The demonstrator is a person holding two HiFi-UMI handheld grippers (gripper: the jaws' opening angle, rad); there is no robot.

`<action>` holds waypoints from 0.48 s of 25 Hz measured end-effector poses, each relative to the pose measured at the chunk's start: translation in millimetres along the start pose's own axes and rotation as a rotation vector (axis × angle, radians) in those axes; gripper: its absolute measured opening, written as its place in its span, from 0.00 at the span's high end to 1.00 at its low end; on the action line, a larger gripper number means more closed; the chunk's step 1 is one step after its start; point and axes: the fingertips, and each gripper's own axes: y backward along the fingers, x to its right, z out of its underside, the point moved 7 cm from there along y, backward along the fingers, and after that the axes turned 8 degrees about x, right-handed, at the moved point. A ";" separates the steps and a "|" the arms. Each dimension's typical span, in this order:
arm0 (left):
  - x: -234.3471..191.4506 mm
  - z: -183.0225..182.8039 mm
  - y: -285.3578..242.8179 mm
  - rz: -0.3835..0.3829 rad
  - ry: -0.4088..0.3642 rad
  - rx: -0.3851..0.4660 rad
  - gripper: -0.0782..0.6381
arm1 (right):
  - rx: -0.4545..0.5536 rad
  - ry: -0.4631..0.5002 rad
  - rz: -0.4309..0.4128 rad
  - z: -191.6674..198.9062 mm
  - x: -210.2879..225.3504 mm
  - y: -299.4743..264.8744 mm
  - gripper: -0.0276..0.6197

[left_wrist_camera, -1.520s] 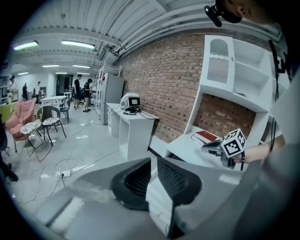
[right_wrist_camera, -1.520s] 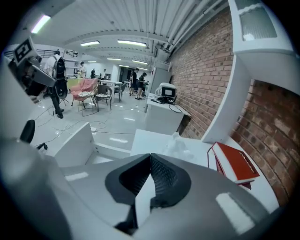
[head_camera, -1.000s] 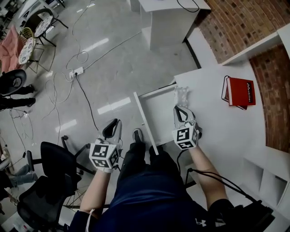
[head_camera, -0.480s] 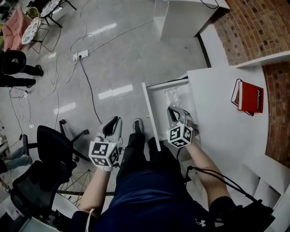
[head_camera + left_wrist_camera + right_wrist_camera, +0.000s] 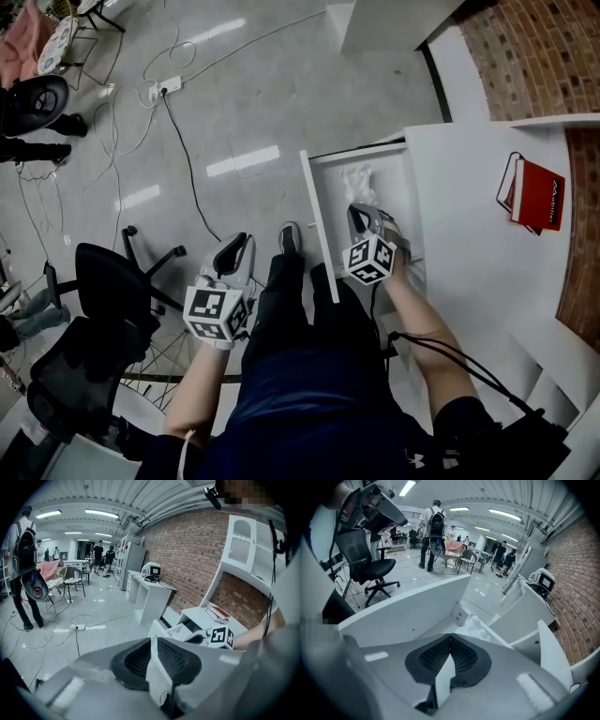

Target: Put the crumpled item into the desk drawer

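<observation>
The crumpled item (image 5: pixel 359 178), a wad of clear-white plastic, sits low inside the open white desk drawer (image 5: pixel 322 234), near its far end. It sticks out right at the tips of my right gripper (image 5: pixel 360 215), whose jaws are shut and point steeply down into the drawer. In the right gripper view the wad (image 5: pixel 474 624) shows just past the closed pads (image 5: pixel 461 656), against the drawer wall (image 5: pixel 408 606). My left gripper (image 5: pixel 234 251) hangs shut and empty over the floor, left of the person's legs, away from the drawer.
The white desk (image 5: pixel 469 216) carries a red book (image 5: pixel 539 194) at its right. A black office chair (image 5: pixel 94 319) stands at the left. Cables and a power strip (image 5: pixel 161 91) lie on the glossy floor. People stand far back in the room.
My right gripper has sunk from the desk's edge down into the open drawer, and the crumpled item went with it. The left gripper has dropped slightly.
</observation>
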 end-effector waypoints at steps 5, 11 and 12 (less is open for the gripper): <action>-0.9 1.3 -11.0 0.008 0.010 -0.023 0.82 | -0.048 0.012 -0.012 20.6 -1.2 -28.2 0.95; -5.7 7.9 -13.2 0.006 0.008 -0.059 0.82 | -0.091 0.019 -0.011 40.5 -1.1 -54.3 0.95; -6.2 9.0 -12.8 0.005 0.008 -0.065 0.82 | -0.097 0.024 -0.011 42.7 -1.4 -57.4 0.95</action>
